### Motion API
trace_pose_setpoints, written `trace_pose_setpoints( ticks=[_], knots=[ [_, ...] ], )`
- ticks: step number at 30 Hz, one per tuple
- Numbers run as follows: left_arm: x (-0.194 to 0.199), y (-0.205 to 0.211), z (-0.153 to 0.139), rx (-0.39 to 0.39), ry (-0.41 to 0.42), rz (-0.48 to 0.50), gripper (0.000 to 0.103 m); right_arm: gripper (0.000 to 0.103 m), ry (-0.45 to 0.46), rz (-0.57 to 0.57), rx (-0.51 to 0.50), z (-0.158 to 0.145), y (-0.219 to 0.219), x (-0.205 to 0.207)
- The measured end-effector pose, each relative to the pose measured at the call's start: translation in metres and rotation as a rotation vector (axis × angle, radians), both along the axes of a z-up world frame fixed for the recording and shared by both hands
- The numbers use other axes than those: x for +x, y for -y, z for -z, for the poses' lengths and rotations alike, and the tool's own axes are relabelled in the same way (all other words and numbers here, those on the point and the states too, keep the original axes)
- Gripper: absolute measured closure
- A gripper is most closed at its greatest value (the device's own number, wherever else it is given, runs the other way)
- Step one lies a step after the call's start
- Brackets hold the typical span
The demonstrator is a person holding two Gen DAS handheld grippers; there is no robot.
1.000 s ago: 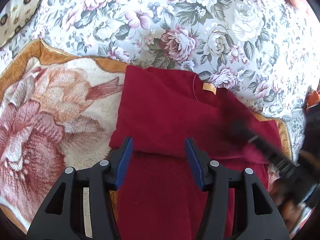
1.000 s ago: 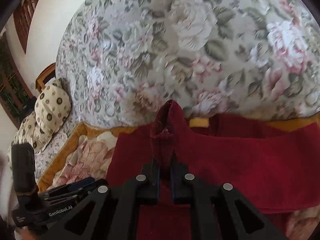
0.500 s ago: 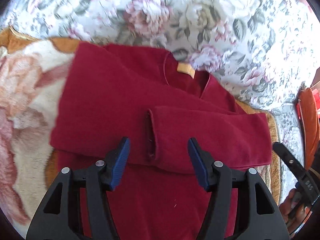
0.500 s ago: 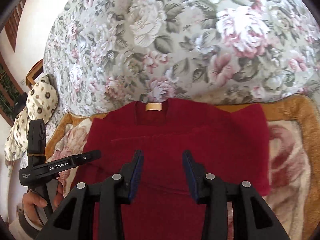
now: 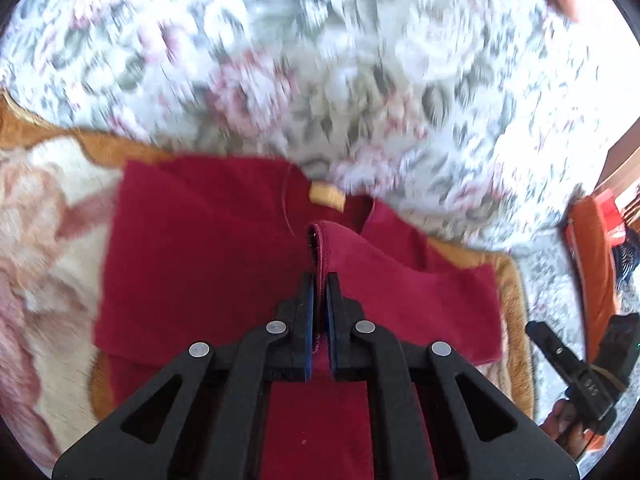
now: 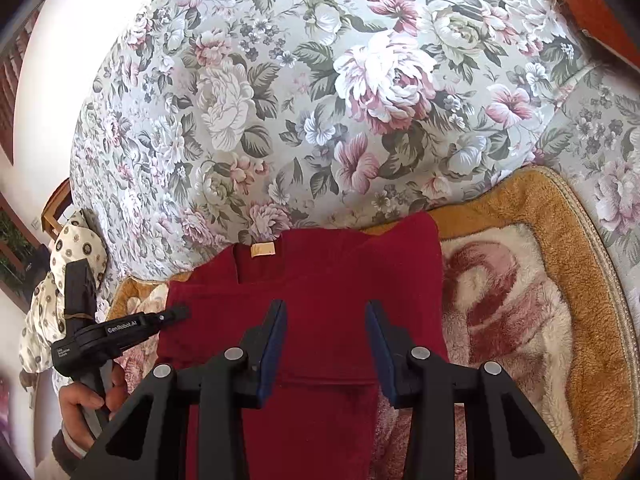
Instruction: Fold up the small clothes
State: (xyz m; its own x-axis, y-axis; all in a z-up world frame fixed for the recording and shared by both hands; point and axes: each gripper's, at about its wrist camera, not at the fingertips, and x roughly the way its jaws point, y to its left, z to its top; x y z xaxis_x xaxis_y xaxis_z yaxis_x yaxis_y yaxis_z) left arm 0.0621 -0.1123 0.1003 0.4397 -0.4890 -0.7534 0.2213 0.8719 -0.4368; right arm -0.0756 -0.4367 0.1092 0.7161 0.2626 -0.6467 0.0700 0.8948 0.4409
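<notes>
Folding step: left gripper [image 5: 319, 280] clamped on sleeve cuff [image 5: 320, 240] of red top [image 6: 320, 288], on fleece blanket [image 6: 520, 280], 12 o'clock from right gripper [image 6: 326, 340].
Right claw: half open, empty.
Next: probably carry cuff across chest, lay flat.

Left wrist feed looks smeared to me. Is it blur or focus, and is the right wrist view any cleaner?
Left wrist view: motion blur streaks the floral cover, while the left gripper and the red sleeve cuff pinched in it stay fairly sharp. Right wrist view: crisp and evenly lit, red sweater and open right gripper clear; both views bend at the fisheye rim.
</notes>
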Motion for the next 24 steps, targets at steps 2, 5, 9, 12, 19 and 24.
trace_pose_setpoints(
  ticks=[2, 5, 9, 12, 19, 24],
  knots=[
    [0.005, -0.022, -0.012, 0.013, 0.034, -0.047, 0.099, 0.064, 0.019, -0.012, -0.024, -0.009, -0.008, 0.006],
    [0.013, -0.055, -0.010, 0.062, 0.042, -0.113, 0.099, 0.064, 0.020, -0.018, -0.058, -0.012, -0.021, 0.019],
    [0.019, -0.080, 0.031, 0.111, -0.057, -0.148, 0.099, 0.064, -0.065, -0.063, -0.068, 0.019, -0.041, 0.047],
    [0.020, -0.085, 0.055, 0.146, -0.092, -0.169, 0.099, 0.064, -0.214, -0.098, -0.133, 0.060, -0.055, 0.064],
    [0.010, -0.094, 0.041, 0.140, -0.059, -0.177, 0.099, 0.064, -0.206, -0.130, -0.258, 0.049, -0.059, 0.049],
    [0.003, -0.089, 0.024, 0.152, -0.016, -0.178, 0.098, 0.064, -0.179, -0.148, -0.320, 0.040, -0.062, 0.043]
  ],
)
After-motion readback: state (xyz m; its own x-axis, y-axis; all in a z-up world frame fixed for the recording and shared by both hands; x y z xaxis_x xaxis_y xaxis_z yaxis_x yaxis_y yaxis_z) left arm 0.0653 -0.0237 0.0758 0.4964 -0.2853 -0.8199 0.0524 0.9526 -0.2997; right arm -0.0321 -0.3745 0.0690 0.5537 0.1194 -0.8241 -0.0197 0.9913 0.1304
